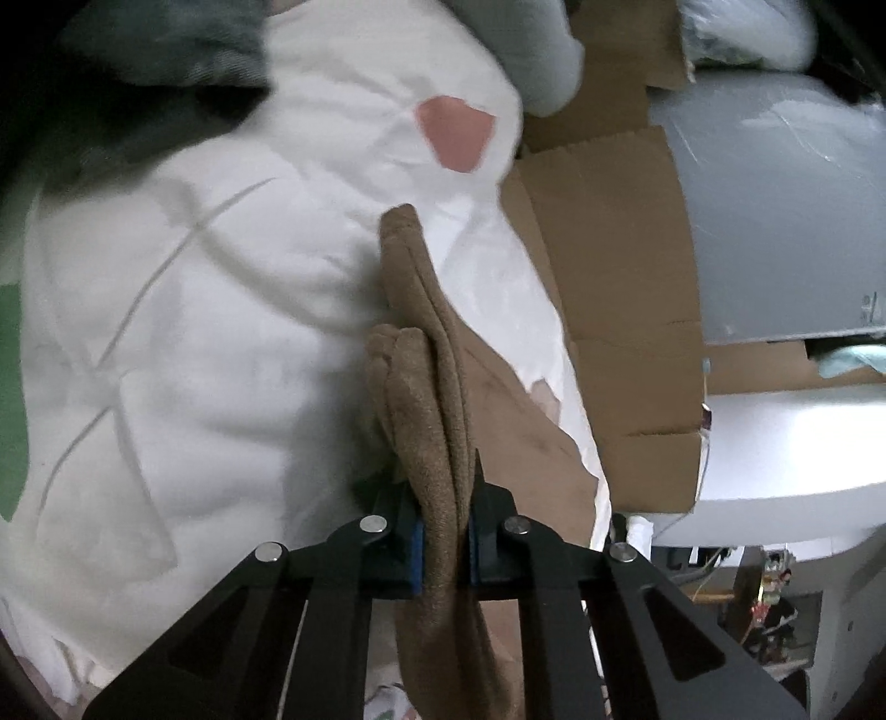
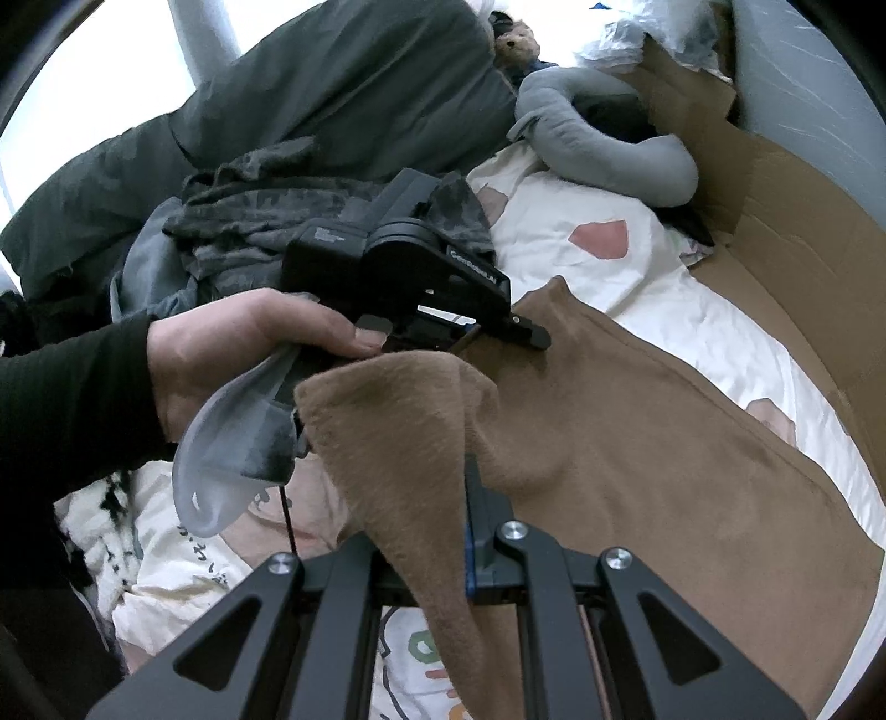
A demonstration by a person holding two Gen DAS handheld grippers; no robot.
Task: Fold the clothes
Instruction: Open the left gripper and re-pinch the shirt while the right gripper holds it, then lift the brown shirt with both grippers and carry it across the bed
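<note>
Brown garment point(image 2: 637, 421) spread on white bedding point(image 1: 194, 332), left hand-held gripper point(image 1: 446, 545) and right hand-held gripper point(image 2: 437, 559) each clamped on bunched folds.

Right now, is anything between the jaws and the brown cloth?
No. Both grippers already pinch the brown cloth: the left gripper has a bunched fold between its jaws, and the right gripper clamps another edge. Nothing sits between.

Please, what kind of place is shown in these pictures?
Probably a bedroom, on a bed: a white quilted bed cover with pink patches, a large dark grey pillow and a small brown teddy bear lie there.
</note>
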